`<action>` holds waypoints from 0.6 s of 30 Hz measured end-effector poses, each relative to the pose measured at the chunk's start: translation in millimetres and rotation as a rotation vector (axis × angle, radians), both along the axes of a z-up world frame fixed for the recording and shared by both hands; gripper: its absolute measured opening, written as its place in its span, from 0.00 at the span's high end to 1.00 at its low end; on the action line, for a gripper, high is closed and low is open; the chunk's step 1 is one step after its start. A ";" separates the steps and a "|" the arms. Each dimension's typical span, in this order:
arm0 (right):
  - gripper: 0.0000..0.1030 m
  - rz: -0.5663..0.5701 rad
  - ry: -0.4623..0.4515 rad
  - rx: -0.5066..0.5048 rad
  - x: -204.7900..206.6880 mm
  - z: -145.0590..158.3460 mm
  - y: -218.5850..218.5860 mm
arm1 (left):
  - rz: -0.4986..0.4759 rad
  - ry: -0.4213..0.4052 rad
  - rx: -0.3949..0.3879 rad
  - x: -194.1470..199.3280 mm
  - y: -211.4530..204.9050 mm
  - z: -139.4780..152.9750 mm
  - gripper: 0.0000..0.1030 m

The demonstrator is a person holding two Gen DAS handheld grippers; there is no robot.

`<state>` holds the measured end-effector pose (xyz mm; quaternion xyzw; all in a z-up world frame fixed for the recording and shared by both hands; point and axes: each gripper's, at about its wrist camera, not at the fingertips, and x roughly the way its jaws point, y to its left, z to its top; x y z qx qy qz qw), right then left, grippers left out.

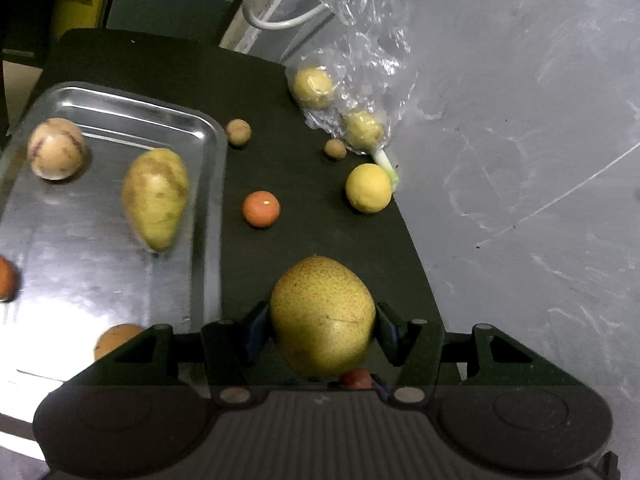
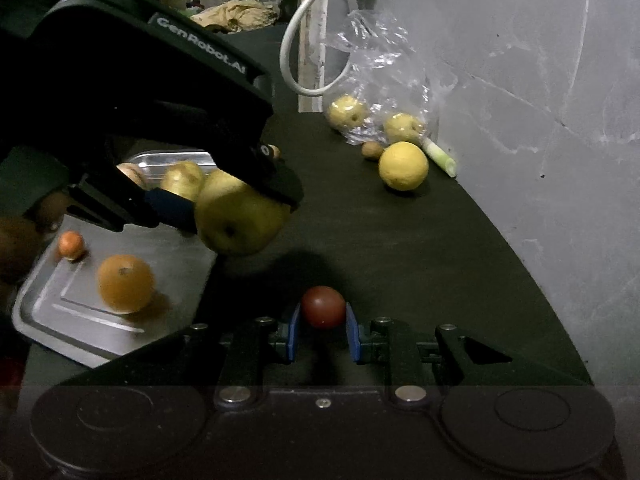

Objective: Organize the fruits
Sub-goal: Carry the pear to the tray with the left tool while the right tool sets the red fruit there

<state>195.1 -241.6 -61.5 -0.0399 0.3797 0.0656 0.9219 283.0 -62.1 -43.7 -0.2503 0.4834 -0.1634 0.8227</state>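
My left gripper (image 1: 322, 322) is shut on a speckled yellow-green pear (image 1: 320, 296), held over the black mat just right of the steel tray (image 1: 80, 256). In the right wrist view the same pear (image 2: 240, 220) hangs in the left gripper (image 2: 234, 210) by the tray's (image 2: 80, 320) near corner. My right gripper (image 2: 323, 314) has its blue pads against a dark red tomato (image 2: 323, 305) low over the mat. The tray holds an orange (image 2: 126, 283), a small orange fruit (image 2: 72, 245), an elongated yellow fruit (image 1: 156, 198) and a pale round one (image 1: 56, 148).
Loose on the mat (image 1: 288, 60) lie a small orange tomato (image 1: 261, 209), a lemon (image 1: 368, 188) and two small brown fruits (image 1: 239, 132). A clear plastic bag (image 1: 360, 60) with two pears and a green stalk (image 2: 440, 156) lie by the grey wall (image 1: 520, 160). A white cable (image 2: 296, 40) loops behind.
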 end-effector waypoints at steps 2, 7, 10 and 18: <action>0.75 0.008 -0.001 0.001 -5.7 3.3 9.6 | 0.006 -0.003 -0.002 -5.4 11.1 3.3 0.42; 0.75 0.036 0.003 0.006 -16.0 8.8 32.7 | 0.022 0.001 0.000 -17.6 38.7 7.1 0.42; 0.75 0.058 0.009 0.013 -21.3 11.1 47.2 | 0.036 -0.004 -0.001 -25.5 56.0 9.7 0.42; 0.75 0.121 0.022 0.036 -29.3 14.9 82.3 | 0.074 -0.006 0.017 -42.0 96.0 13.7 0.42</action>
